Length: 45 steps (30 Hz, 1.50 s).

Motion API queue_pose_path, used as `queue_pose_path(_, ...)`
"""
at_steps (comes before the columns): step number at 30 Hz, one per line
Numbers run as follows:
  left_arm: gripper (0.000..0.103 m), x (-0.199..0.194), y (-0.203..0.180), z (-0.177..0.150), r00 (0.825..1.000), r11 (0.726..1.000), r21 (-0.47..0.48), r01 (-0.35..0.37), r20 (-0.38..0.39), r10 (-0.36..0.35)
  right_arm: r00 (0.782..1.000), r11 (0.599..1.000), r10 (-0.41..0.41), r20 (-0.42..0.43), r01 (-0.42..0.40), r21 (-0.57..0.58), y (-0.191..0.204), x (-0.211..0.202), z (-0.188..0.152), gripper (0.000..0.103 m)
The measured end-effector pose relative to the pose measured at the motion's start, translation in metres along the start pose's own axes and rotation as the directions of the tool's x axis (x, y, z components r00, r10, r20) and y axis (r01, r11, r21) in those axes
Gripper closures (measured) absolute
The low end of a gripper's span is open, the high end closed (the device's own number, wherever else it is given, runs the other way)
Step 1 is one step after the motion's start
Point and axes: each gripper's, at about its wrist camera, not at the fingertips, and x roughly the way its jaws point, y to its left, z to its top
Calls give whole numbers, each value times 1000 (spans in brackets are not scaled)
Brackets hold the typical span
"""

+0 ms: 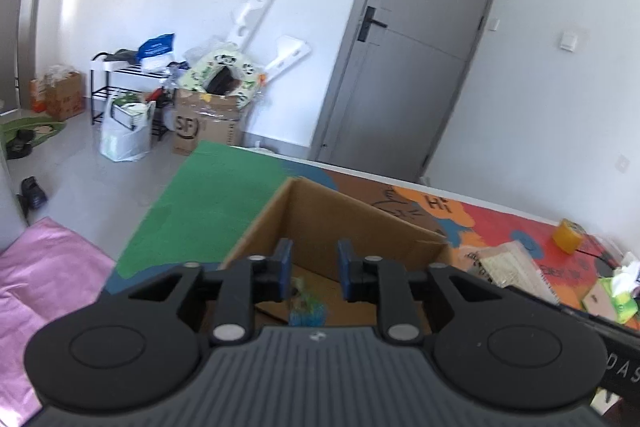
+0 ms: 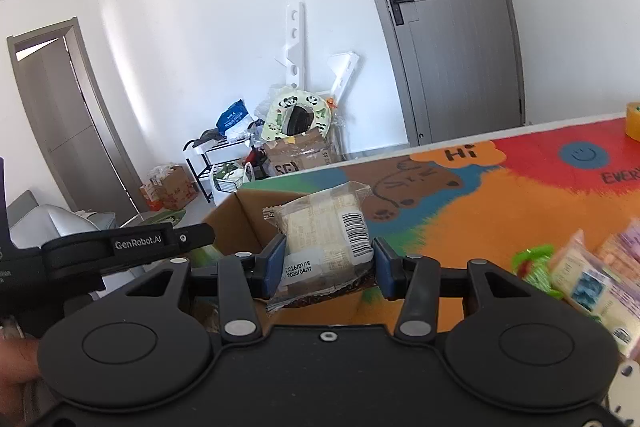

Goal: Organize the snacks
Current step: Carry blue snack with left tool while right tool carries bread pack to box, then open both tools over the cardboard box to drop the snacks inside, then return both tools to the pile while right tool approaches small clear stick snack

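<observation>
Cardboard box [image 2: 248, 223] under right gripper [image 2: 329, 267] clamping wrapped snack [image 2: 324, 231]; left gripper [image 1: 314, 269] parted, empty.

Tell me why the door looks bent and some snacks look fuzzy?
Both views come through fisheye lenses, so the door bows in the right wrist view and leans in the left wrist view. In the right wrist view the loose snacks smear with motion blur, while the held snack stays sharp.
</observation>
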Motion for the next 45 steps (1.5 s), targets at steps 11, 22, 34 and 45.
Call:
queue_pose_path(11,68,-25,19,7,1000,999,-45,-9,-3,9,999,999,44,-5,-44,-23,25,23,6,57)
queue_pose_path(22,22,-36,12,3,999,998,-48,-32,2,32,999,998,39,24,-40,38,15,7,2,26)
queue_pose_path(34,10,-50,-29,-7,1000,1000,-4,-6,9,6,998,995,-27,51,22,95,-26,-38,-9,10)
queue_pose_path(45,7,-54,-72,-27,997,994,70,80,-13,-79,992,989,-104,76,95,117,-67,-84,-21,7)
